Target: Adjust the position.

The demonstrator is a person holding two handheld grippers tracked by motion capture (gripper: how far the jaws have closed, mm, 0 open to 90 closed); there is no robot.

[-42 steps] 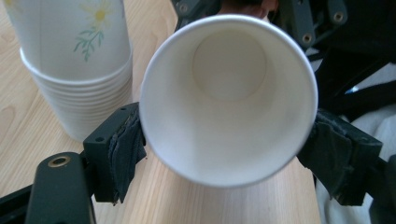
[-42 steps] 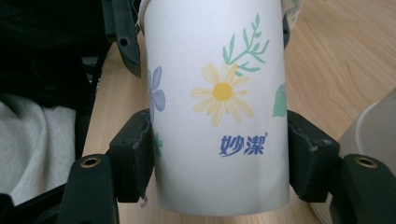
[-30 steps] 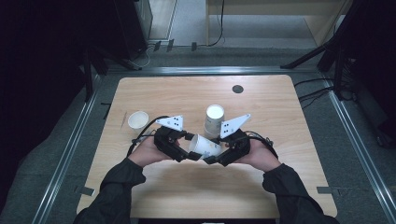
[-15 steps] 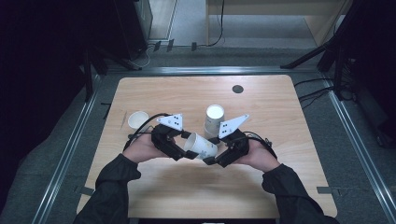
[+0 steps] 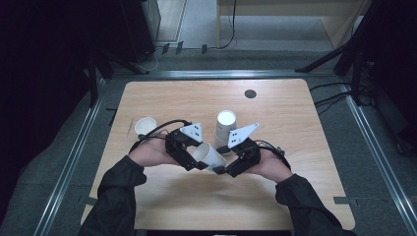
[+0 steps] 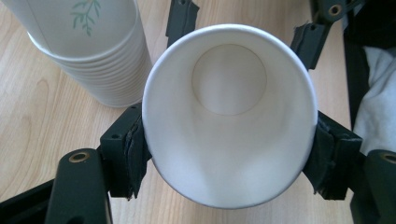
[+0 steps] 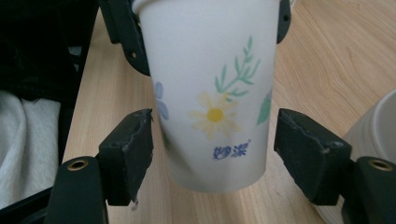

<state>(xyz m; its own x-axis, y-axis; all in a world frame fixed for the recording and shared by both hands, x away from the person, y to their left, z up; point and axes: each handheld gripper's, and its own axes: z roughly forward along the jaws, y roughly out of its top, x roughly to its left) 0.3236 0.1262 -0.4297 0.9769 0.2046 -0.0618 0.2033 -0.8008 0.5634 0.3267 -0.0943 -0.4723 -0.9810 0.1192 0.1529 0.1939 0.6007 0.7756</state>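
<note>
From above we look forward and down over the whole worktop point(image 5: 295, 196). Each hand-held gripper's camera sits close, facing the other from opposite ends of the same paper cup point(image 6: 229, 116), which all views share.

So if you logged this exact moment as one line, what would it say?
left gripper: shut on paper cup | right gripper: open around cup base | cup stack: upright behind | single cup: left on table

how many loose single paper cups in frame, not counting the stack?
2. One lies sideways between the grippers, clamped near its rim by the left gripper: the held cup. One lone cup stands at table left. The cup stack nests several, count unclear.
</note>
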